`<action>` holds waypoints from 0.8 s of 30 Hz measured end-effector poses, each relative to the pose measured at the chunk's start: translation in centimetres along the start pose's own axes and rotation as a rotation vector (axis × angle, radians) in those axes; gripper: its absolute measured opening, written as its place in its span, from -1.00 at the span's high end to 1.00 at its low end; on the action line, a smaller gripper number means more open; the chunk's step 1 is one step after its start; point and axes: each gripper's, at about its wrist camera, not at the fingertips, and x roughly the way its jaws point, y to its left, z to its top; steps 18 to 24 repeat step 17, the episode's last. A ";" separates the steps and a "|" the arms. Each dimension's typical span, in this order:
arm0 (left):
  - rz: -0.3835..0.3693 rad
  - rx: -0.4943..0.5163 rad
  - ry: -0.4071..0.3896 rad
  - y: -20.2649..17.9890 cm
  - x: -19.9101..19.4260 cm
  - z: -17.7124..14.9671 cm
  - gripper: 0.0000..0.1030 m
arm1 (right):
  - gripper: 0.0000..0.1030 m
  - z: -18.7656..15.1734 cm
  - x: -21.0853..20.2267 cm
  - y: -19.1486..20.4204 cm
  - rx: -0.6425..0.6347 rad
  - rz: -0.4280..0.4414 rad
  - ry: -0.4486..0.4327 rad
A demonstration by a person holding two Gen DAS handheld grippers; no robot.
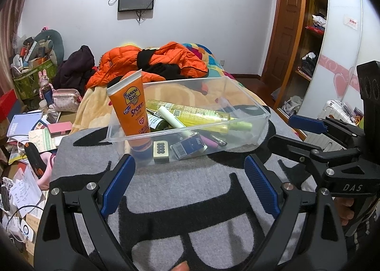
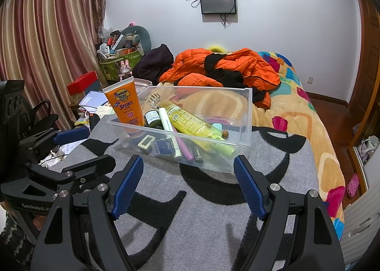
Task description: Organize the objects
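Note:
A clear plastic bin sits on a grey mat with black markings. Inside it an orange sunscreen tube stands upright at the left. A yellow bottle, a white stick, a mahjong tile, a blue box and pens lie beside it. My left gripper hangs open just short of the bin, nothing between its fingers. My right gripper is also open and empty, a little before the bin's near wall.
An orange jacket and dark clothes lie on the bed beyond the bin. Papers, boxes and bags crowd the floor at the left. Each view shows the other gripper at its edge. A wardrobe stands at the right.

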 end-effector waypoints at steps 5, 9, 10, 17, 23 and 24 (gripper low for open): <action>0.001 0.004 -0.003 -0.1 -0.1 0.0 -0.82 | -0.50 0.0 0.0 0.0 0.001 0.000 0.000; -0.003 0.000 -0.001 0.0 -0.1 0.0 -0.83 | -0.55 0.0 0.0 0.0 0.001 -0.002 -0.003; -0.005 -0.002 0.001 0.0 -0.1 0.0 -0.83 | -0.56 0.0 -0.1 0.0 0.002 -0.002 -0.003; -0.009 -0.005 0.003 -0.1 -0.1 0.0 -0.83 | -0.57 0.0 -0.1 0.1 0.003 -0.001 -0.004; -0.009 -0.005 0.003 -0.1 -0.1 0.0 -0.83 | -0.57 0.0 -0.1 0.1 0.003 -0.001 -0.004; -0.009 -0.005 0.003 -0.1 -0.1 0.0 -0.83 | -0.57 0.0 -0.1 0.1 0.003 -0.001 -0.004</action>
